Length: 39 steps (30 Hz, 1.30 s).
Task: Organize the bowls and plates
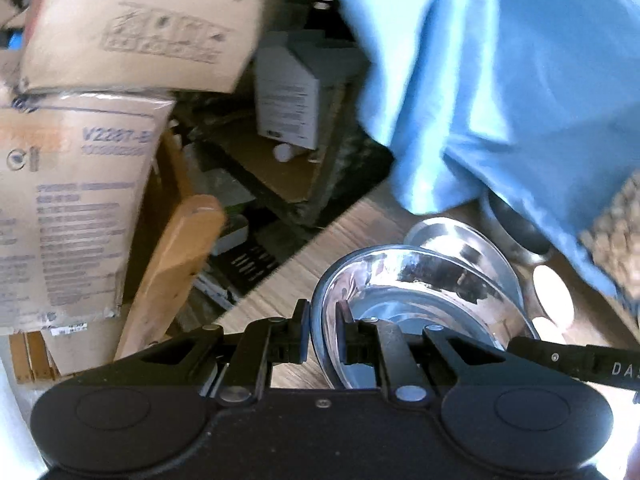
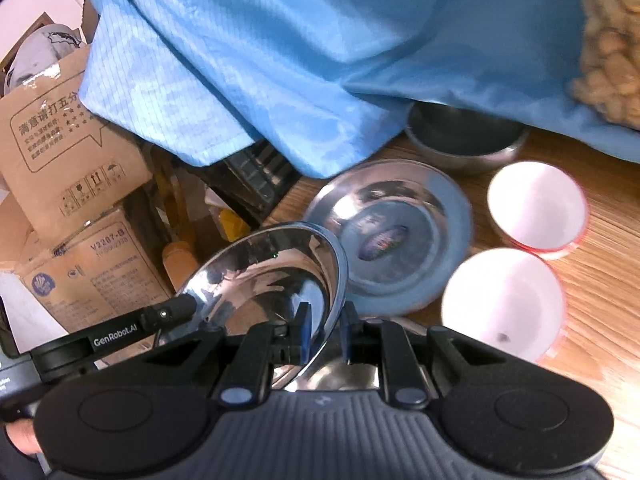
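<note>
Both grippers hold one shiny steel bowl (image 2: 276, 276) above the wooden table. My left gripper (image 1: 322, 330) is shut on its left rim; the bowl (image 1: 416, 292) fills the lower right of the left wrist view. My right gripper (image 2: 325, 330) is shut on its right rim. A steel plate (image 2: 390, 236) lies on the table just beyond, also seen in the left wrist view (image 1: 440, 236). A dark steel bowl (image 2: 466, 138) sits behind it, partly under blue cloth. Two white bowls with red outsides (image 2: 538, 204) (image 2: 504, 304) stand to the right.
A blue cloth (image 2: 280, 60) hangs over the table's far side. Cardboard boxes (image 1: 76, 208) and clutter stand off the table's left edge (image 1: 280, 276). A woven basket (image 2: 612, 40) is at the far right.
</note>
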### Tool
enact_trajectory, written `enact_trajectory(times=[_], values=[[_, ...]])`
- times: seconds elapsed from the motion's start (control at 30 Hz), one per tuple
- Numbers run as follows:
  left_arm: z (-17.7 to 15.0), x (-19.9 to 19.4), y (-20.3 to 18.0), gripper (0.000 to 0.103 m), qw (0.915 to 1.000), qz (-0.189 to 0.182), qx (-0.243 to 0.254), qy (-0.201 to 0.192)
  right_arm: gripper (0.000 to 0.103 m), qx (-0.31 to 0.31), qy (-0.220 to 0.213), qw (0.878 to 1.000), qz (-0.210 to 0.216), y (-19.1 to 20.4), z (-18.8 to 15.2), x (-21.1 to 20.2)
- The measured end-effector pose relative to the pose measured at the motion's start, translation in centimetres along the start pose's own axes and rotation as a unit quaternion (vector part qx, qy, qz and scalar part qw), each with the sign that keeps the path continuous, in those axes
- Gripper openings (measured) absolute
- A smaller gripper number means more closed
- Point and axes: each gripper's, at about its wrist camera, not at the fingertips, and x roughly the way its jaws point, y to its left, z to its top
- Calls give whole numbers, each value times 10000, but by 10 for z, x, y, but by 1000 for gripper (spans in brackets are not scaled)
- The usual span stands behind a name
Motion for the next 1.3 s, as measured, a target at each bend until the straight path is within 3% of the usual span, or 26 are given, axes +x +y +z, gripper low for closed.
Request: enact_trajectory(times=[0.17,0.43,0.83,1.3], values=[[-16,-8,-23,14,9997,-65,249,56,17,103,6,9999,-70,-18,-11,-18],[-46,-17,-44,14,9988,-39,453,167,17,-221,144,9995,-149,-33,-26,-39],[-67,-16,-57,14,9949,332,903,316,17,-604,694,9957,-116,-42,-41,-32],[-78,-1,-65,15,9904,419,1151,635,17,-648,903,9936,-210,-49,-43,-26]])
